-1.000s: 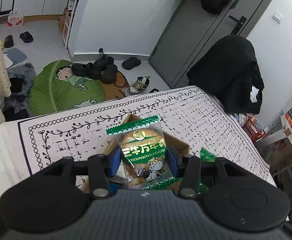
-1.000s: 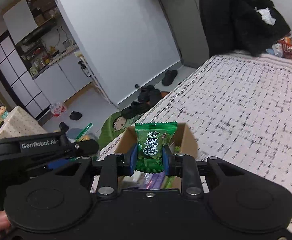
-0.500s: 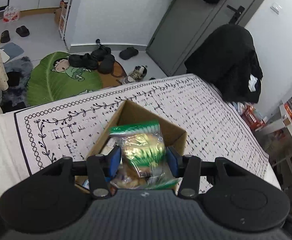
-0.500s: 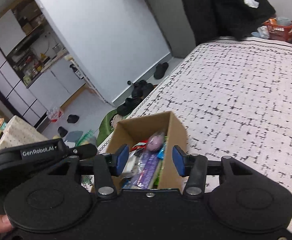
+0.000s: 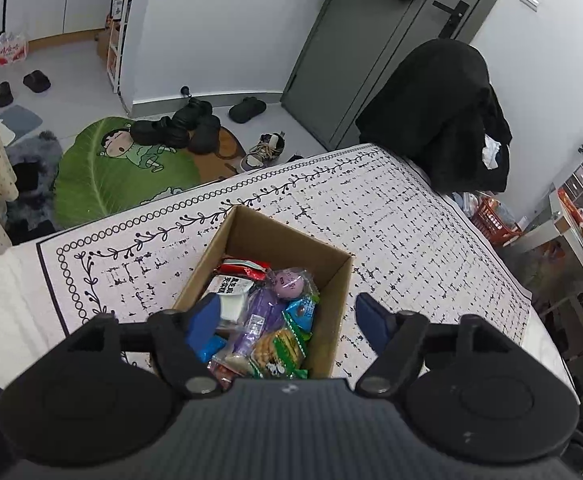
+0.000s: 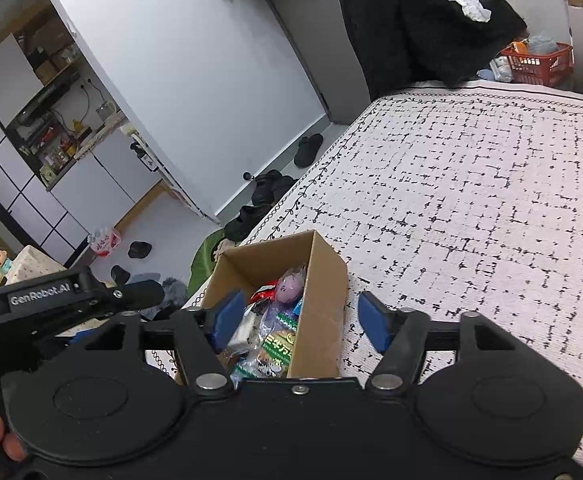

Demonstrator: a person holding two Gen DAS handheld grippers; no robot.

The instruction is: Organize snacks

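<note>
A brown cardboard box (image 5: 333, 280) (image 6: 325, 300) stands open on the patterned cloth, filled with several wrapped snacks. The green-edged biscuit packet (image 5: 279, 346) (image 6: 277, 346) lies on top at the near end. A purple round sweet (image 5: 289, 284) (image 6: 289, 282) rests further in. My left gripper (image 5: 287, 322) hovers above the box, its jaws opening, nothing between them. My right gripper (image 6: 301, 322) hangs over the same box, its jaws opening too, with nothing held. The left gripper's body (image 6: 63, 300) shows at the left of the right wrist view.
The black-and-white patterned cloth (image 6: 471, 200) covers the surface to the right of the box. A chair draped in black clothing (image 5: 435, 116) stands at the far edge. Shoes and a green leaf mat (image 5: 123, 164) lie on the floor beyond. A red basket (image 6: 537, 62) sits far right.
Both grippers let go: the biscuit packet dropped from the left jaws and the green candy from the right into the box. Both pairs of jaws spread wide.
</note>
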